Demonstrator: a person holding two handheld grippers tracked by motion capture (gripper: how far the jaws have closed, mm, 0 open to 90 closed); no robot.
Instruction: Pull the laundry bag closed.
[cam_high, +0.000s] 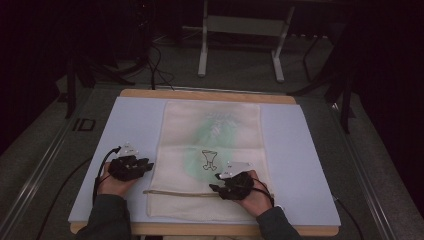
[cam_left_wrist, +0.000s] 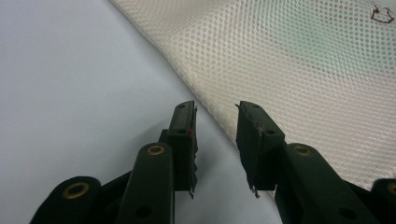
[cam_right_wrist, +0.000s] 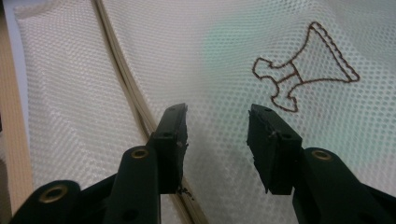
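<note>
Both grippers, left (cam_left_wrist: 215, 114) and right (cam_right_wrist: 217, 116), jaws apart over mesh bag (cam_high: 210, 150)

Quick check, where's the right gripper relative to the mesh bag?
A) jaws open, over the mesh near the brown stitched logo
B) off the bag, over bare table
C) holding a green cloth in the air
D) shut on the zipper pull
A: in the right gripper view the right gripper has its jaws apart with nothing between them, over the mesh bag, with the logo just ahead and the zipper beside it.
</note>
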